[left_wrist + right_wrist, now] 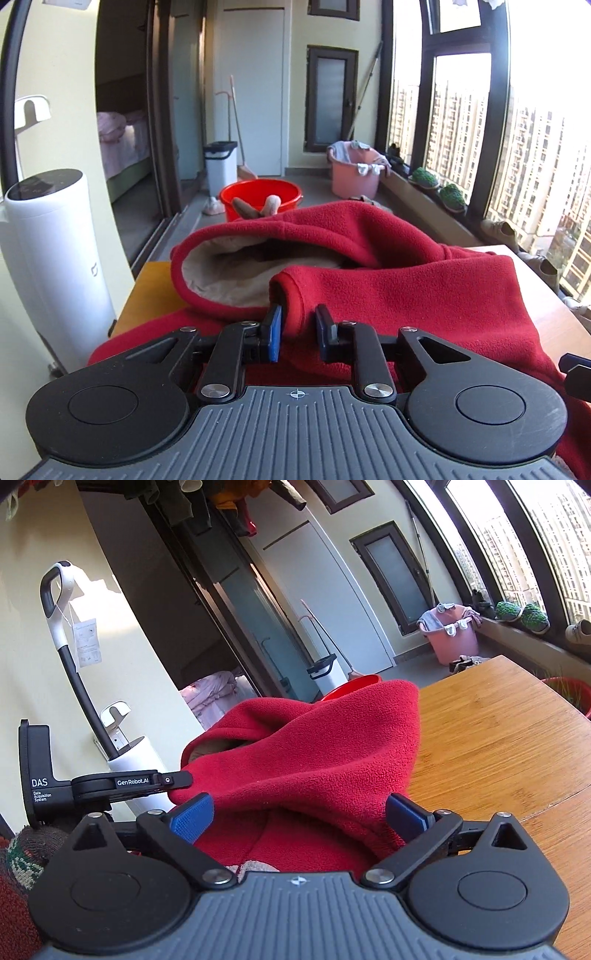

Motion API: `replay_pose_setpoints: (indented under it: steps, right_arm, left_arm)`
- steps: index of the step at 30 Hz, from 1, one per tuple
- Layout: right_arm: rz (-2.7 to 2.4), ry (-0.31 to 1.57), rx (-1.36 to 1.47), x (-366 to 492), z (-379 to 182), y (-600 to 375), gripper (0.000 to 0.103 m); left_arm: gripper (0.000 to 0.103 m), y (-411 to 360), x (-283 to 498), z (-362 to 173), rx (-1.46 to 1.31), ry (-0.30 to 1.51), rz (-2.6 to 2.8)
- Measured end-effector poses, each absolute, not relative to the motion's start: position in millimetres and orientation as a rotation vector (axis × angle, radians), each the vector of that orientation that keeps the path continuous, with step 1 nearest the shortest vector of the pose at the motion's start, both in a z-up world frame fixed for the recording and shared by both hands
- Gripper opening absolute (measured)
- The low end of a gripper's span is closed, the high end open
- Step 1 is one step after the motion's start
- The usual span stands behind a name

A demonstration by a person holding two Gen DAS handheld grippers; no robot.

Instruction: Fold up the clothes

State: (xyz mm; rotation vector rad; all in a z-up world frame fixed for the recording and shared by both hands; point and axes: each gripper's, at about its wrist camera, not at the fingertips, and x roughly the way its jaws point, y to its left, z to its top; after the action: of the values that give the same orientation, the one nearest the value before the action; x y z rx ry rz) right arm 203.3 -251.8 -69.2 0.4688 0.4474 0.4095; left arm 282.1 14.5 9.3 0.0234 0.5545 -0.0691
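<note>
A red fleece garment with a beige lining lies bunched on the wooden table. My left gripper is shut on a red fold of it, the blue pads pinching the cloth from both sides. In the right wrist view the same red garment is heaped between the fingers of my right gripper, whose jaws stand wide open around the cloth; the blue pads are far apart. The left gripper's body shows at the left of the right wrist view.
The wooden table stretches right of the garment. A white cylindrical appliance stands left of the table. A red basin, a pink tub and a white bin sit on the floor beyond. Windows line the right side.
</note>
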Motion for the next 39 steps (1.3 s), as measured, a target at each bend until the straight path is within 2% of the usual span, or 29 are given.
replay_pose_setpoints:
  steps: [4,7,8,9,11,14,18,22,28,29,30,34,35,36,39]
  right_arm:
    - [0.408,0.454,0.476,204,-70,-253,0.101]
    - [0.406,0.461,0.481,205,-71,-255,0.101]
    - [0.405,0.462,0.481,205,-71,-255,0.102]
    - [0.404,0.462,0.481,205,-71,-254,0.102]
    - [0.402,0.464,0.481,206,-71,-254,0.102]
    - [0.398,0.464,0.484,205,-71,-254,0.102]
    - [0.398,0.468,0.487,206,-72,-255,0.102]
    - [0.397,0.473,0.486,207,-71,-254,0.103]
    - [0.388,0.479,0.494,209,-72,-255,0.103]
    - [0.386,0.479,0.495,209,-72,-255,0.103]
    - [0.385,0.479,0.495,209,-72,-255,0.103]
    - [0.386,0.472,0.496,208,-72,-255,0.103]
    - [0.388,0.471,0.497,208,-72,-255,0.103]
    - [0.389,0.470,0.498,208,-72,-255,0.103]
    - [0.393,0.471,0.506,208,-73,-256,0.103]
  left_arm:
    - [0.022,21,279,8,0.058,0.539,-0.037]
    - [0.024,29,277,4,-0.017,0.557,-0.094]
    - [0.042,31,277,0,-0.062,0.562,-0.117]
    - [0.073,33,276,-3,-0.108,0.567,-0.140]
    - [0.100,32,276,-13,-0.160,0.570,-0.157]
    - [0.103,27,280,-33,-0.198,0.603,-0.142]
    - [0.103,29,292,-46,-0.251,0.700,-0.142]
    - [0.103,23,292,-47,-0.170,0.727,-0.160]
    - [0.102,33,287,-46,-0.215,0.692,-0.189]
    - [0.097,37,284,-46,-0.234,0.677,-0.182]
    - [0.085,40,282,-45,-0.247,0.665,-0.164]
    - [0.061,45,281,-43,-0.258,0.650,-0.118]
    - [0.047,45,281,-42,-0.248,0.647,-0.118]
    - [0.026,43,281,-40,-0.236,0.642,-0.134]
    - [0.024,30,284,-37,-0.138,0.645,-0.136]
